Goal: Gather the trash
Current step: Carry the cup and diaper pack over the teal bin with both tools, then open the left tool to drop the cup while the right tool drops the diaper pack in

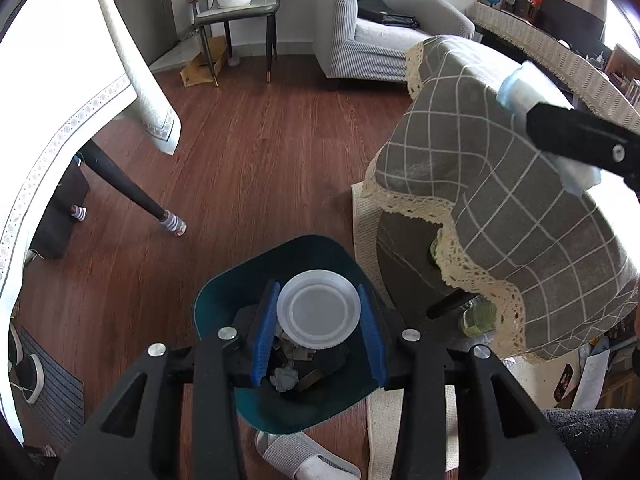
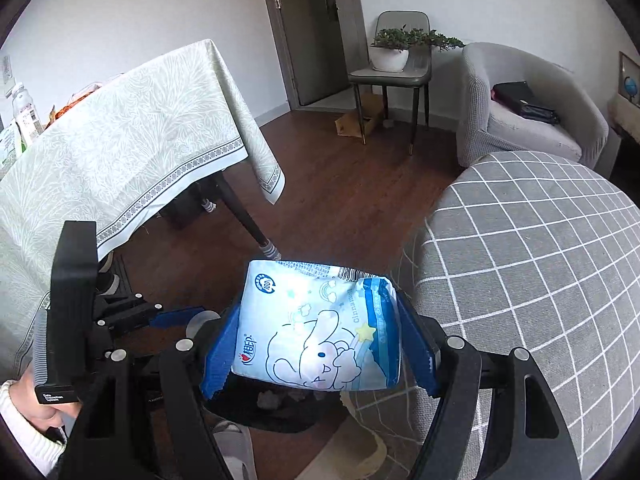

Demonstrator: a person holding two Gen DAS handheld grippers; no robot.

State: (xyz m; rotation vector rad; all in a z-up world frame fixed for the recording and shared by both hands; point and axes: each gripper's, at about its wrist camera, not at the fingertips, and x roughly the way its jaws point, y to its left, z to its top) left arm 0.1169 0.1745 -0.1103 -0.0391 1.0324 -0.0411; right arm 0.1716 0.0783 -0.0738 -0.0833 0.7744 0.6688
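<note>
My left gripper (image 1: 319,314) is shut on a white plastic lid (image 1: 319,308) and holds it right above a dark teal trash bin (image 1: 224,292) on the wood floor. Crumpled paper and scraps lie in the bin. My right gripper (image 2: 320,332) is shut on a light blue tissue pack (image 2: 320,332) with a cartoon rabbit print. It hangs over the bin's dark opening (image 2: 276,412), beside the checked table. In the left wrist view the right gripper (image 1: 548,132) with the pack (image 1: 516,88) shows at the upper right. The left gripper (image 2: 192,316) shows low left in the right wrist view.
A round table with a grey checked cloth (image 1: 500,184) stands right of the bin. A dining table with a pale cloth (image 2: 120,152) and its dark leg (image 1: 128,188) stand left. A slipper (image 1: 296,456) lies near the bin. A grey armchair (image 1: 360,40) and a plant stand (image 1: 240,8) are farther back.
</note>
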